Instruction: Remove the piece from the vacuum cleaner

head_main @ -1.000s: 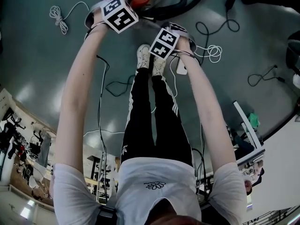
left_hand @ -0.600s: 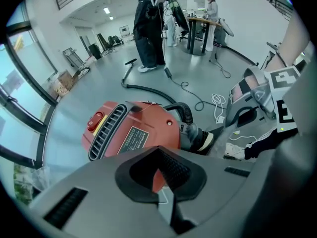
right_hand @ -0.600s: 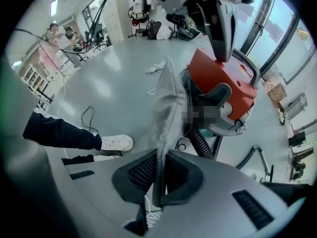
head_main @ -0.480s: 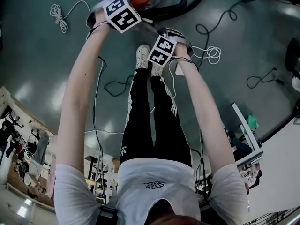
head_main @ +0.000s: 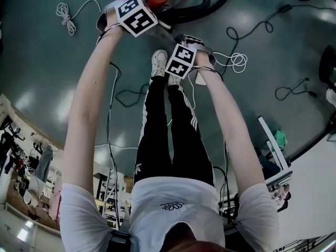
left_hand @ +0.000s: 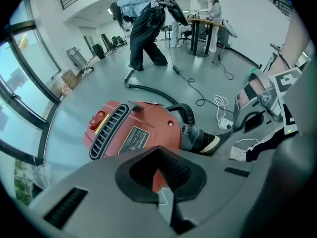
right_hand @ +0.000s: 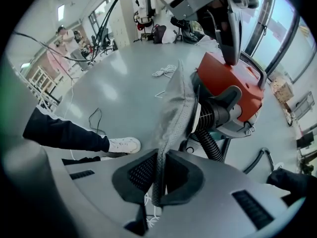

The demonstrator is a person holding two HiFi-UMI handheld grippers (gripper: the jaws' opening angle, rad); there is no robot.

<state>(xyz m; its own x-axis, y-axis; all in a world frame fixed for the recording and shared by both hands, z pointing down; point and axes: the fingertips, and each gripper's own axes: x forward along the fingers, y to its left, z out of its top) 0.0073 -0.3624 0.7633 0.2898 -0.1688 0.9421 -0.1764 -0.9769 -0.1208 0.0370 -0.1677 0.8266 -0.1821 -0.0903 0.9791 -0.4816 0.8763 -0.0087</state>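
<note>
Sliding lower in the head view, the right gripper (right_hand: pixel 158 180) (clamped on the grey mesh piece (right_hand: pixel 177 108)) seems to draw it off the vacuum cleaner (right_hand: pixel 233 83), beside the closed left gripper (left_hand: pixel 161 177).

A coiled white cord (head_main: pixel 64 16) and black cables (head_main: pixel 247 28) lie on the grey floor (head_main: pixel 31 62).

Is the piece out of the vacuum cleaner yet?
Nearly, it seems. The right gripper is clamped on the grey cloth piece, held beside the red vacuum cleaner. The left gripper is at the cleaner's body. Left to do: carrying the piece clear.
</note>
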